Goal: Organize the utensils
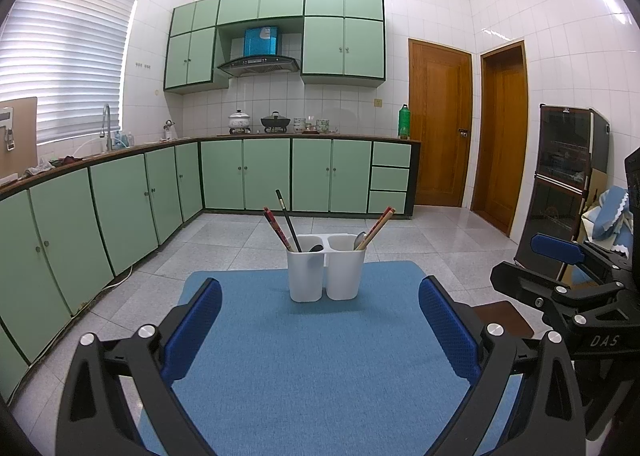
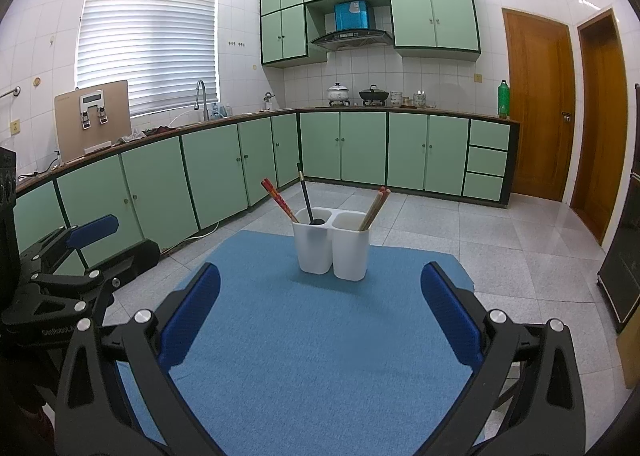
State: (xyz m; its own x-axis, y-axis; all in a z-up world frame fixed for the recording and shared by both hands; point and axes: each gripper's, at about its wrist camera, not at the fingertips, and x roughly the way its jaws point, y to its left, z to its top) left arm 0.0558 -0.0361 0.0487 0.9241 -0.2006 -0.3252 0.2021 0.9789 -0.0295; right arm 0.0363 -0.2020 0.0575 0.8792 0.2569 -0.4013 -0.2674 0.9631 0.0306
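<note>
Standing near the far edge of the blue cloth mat (image 1: 320, 356), the white plastic two-compartment utensil holder (image 1: 326, 272) keeps every utensil that I can see: its left cup has the red chopsticks (image 1: 276, 228), the long black-handled utensil (image 1: 288, 219) and a dark spoon (image 1: 316, 248), and its right cup has the light wooden chopsticks (image 1: 378, 225) and a metal spoon (image 1: 359, 240). The left gripper (image 1: 320, 328) and the right gripper (image 2: 320, 320) both hover over the mat with their blue pads wide apart and nothing between them. I judge this fits either a sorting that is finished or a mixed holder waiting to be re-sorted, so no next move is sure.

both wrist views face the white holder (image 1: 326, 270) from nearby.
</note>
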